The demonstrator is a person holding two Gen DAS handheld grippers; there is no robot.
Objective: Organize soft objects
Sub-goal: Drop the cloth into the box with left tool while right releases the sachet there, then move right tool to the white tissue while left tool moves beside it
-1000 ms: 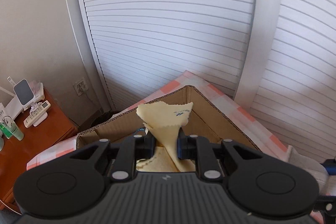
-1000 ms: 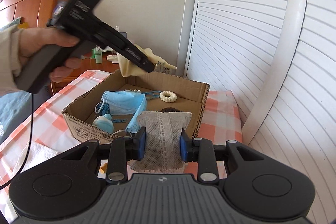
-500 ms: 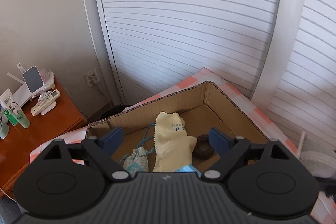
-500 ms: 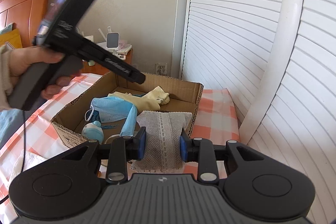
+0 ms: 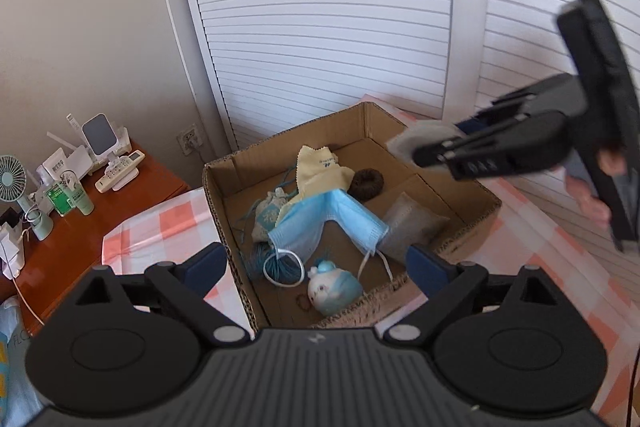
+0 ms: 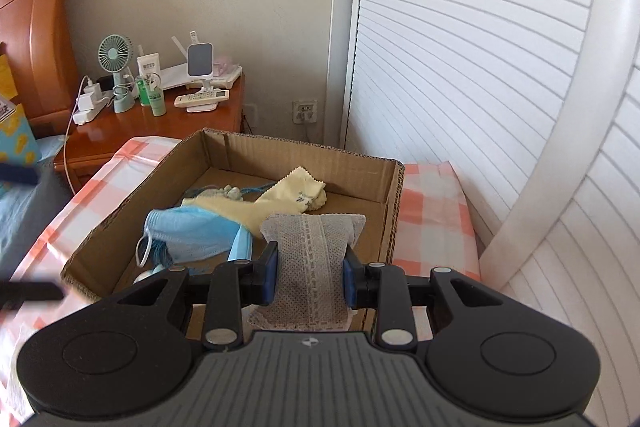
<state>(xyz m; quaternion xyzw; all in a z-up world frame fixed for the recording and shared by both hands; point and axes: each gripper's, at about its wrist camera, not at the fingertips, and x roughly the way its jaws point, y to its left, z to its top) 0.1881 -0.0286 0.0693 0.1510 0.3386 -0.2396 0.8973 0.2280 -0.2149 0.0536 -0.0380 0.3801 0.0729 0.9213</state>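
1. The right tool [image 6: 307, 277] is clamped on a grey lace pouch [image 6: 310, 259], pinching it across its middle, and holds it over the near edge of the cardboard box [image 6: 394, 195]. Only the waist of the pouch is gripped, so soft fabric could slide out between the pads before it is fully over the opening, dropping it onto the checked cloth [image 6: 434, 203] on the counter instead.

2. The left tool [image 5: 316, 267] stands wide and holds nothing, hovering above the same box. In its view the right tool [image 5: 430, 151] comes in from the far side; with both over one small opening, they could knock together if either swings inward.

3. The box floor is already crowded: a blue face mask [image 5: 332, 219], a yellow cloth [image 5: 320, 169], a dark hair tie [image 5: 367, 183], a grey pad [image 5: 412, 223], a small drawstring sachet [image 5: 268, 215] and a little blue-and-white plush [image 5: 332, 287]. A pouch let go from height may land on the heap and roll against the wall, or bury smaller things.

4. The mask's ear loops [image 5: 286, 267] and the sachet's blue cords lie loose. A tool dipping low to place the pouch could snag one and drag items out on the way up.

5. The box is light card on a slick cloth, so a bump on its rim would likely shift it.
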